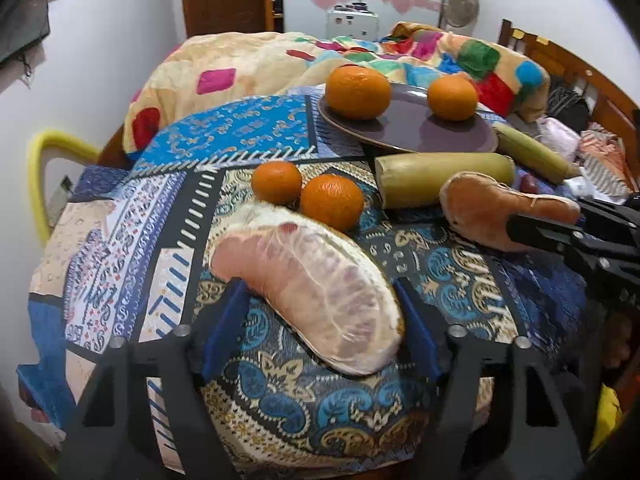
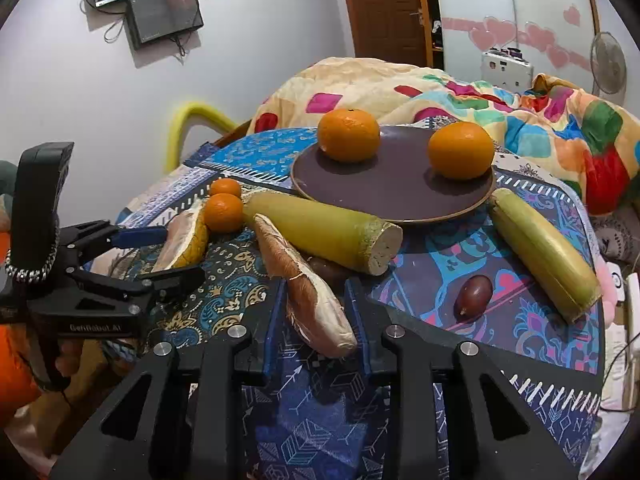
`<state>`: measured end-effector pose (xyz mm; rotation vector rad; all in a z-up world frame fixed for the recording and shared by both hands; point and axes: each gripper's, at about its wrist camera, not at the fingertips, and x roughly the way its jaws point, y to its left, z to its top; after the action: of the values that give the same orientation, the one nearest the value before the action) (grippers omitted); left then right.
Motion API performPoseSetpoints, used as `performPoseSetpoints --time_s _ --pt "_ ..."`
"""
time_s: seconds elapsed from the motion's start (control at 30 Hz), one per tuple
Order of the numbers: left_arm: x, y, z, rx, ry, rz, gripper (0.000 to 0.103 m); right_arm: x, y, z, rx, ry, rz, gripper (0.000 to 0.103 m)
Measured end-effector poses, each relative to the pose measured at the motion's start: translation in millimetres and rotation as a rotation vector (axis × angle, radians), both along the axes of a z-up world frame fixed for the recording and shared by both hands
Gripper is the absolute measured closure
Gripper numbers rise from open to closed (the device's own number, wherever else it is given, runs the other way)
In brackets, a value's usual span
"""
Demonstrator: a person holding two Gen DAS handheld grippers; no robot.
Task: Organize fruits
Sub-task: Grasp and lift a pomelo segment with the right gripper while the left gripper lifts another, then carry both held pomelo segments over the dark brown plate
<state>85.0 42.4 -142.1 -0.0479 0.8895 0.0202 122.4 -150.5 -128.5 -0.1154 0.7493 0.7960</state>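
Note:
A wrapped pomelo wedge (image 1: 312,280) lies on the patterned cloth between the open fingers of my left gripper (image 1: 320,312), which is not closed on it. A second pomelo wedge (image 2: 308,288) lies between the fingers of my right gripper (image 2: 316,316), which stand close on both sides of it. A brown plate (image 2: 384,196) holds two oranges (image 2: 349,135) (image 2: 461,150). Two smaller oranges (image 1: 332,200) (image 1: 276,182) sit on the cloth. Two green-yellow stalks (image 2: 324,232) (image 2: 544,248) lie beside the plate.
A dark brown oval fruit (image 2: 474,294) lies on the cloth right of my right gripper. A bed with a colourful blanket (image 1: 280,64) is behind the table. A yellow chair back (image 1: 40,168) stands at the left.

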Motion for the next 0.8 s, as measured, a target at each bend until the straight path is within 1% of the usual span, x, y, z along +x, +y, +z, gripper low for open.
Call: performPoseSetpoints --time_s 0.03,0.07,0.17,0.27,0.47,0.6,0.7,0.73,0.8 --pt "-2.6 1.4 0.1 -0.009 0.000 -0.011 0.042 -1.2 -3.0 0.2 0.009 0.005 0.000 0.080" --pt "-5.9 1.3 0.8 0.000 -0.001 -0.026 0.045 -2.7 -5.4 0.5 0.012 0.004 -0.001 0.081" --pt "-14.6 -0.1 1.9 0.011 -0.001 -0.048 0.049 -10.4 -13.8 4.2 0.000 -0.015 -0.013 0.082" --pt "-23.5 -0.9 3.6 0.007 0.003 -0.073 0.052 -17.9 -22.7 8.7 -0.022 -0.041 -0.040 0.082" --pt "-40.2 -2.3 6.5 0.006 0.010 -0.115 0.056 -27.8 -43.0 22.2 -0.100 -0.147 -0.152 0.085" --pt "-41.5 0.4 7.4 -0.002 0.024 -0.113 0.055 -28.7 -48.7 20.4 -0.130 -0.150 -0.163 0.085" --pt "-36.5 1.2 6.9 -0.002 0.036 -0.104 0.049 -32.3 -45.8 15.9 -0.159 -0.151 -0.151 0.085" --pt "-34.7 1.4 6.1 0.002 0.037 -0.098 0.045 -32.5 -46.1 14.5 -0.162 -0.143 -0.145 0.085" --pt "-30.5 2.9 4.9 -0.003 0.040 -0.092 0.043 -30.6 -44.0 10.5 -0.167 -0.126 -0.134 0.085"
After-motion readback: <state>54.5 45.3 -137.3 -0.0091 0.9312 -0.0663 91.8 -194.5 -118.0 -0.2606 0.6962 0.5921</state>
